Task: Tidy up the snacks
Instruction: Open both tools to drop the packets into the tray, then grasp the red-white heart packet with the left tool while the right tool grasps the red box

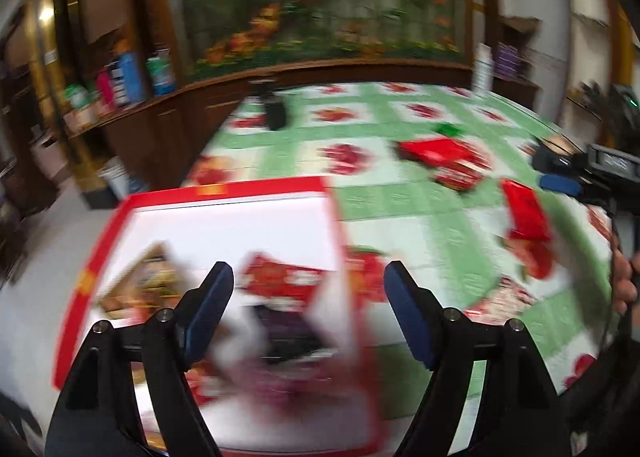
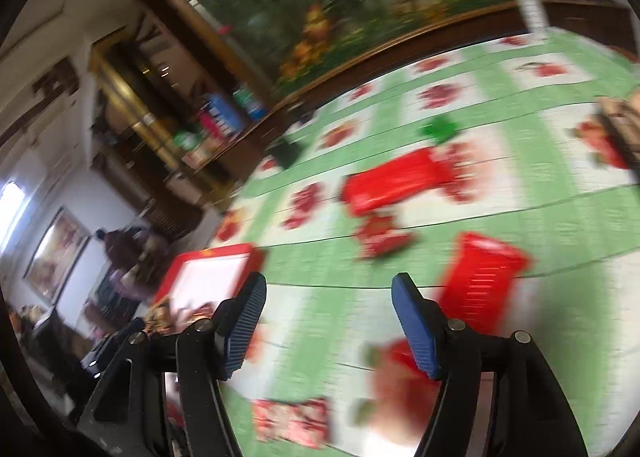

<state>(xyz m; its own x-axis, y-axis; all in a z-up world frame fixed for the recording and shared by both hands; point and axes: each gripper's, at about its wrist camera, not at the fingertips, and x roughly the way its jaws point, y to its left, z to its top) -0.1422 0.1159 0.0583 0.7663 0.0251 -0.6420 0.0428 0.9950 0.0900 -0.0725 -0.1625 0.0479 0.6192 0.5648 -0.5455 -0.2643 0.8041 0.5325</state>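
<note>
1. Left gripper (image 1: 308,289) hangs over the red-rimmed white box (image 1: 224,193) at the near left edge of the surface (image 1: 384,201). Its blue fingers (image 1: 210,309) stand wide apart with nothing gripped between them.
2. Inside the box lie blurred snack packets: a red one (image 1: 284,281) between the finger tips, a dark one (image 1: 292,333) nearer the camera and a yellowish one (image 1: 148,277) to the left.
3. Right gripper (image 2: 330,297) points across the green and white flowered cloth, fingers (image 2: 416,325) parted and holding nothing.
4. Loose snacks are out on the cloth: a large red packet (image 2: 392,181) in the middle, a small red wrapper (image 2: 380,237) just below it, another red packet (image 2: 480,277) just right of the right finger, and a small green piece (image 2: 438,129) farther back.
5. A red-and-white patterned packet (image 2: 292,421) lies close under the right gripper.
6. From the right wrist view the box (image 2: 212,273) sits off to the left, well apart from the loose snacks.
7. Heavy motion blur hides the labels.
</note>
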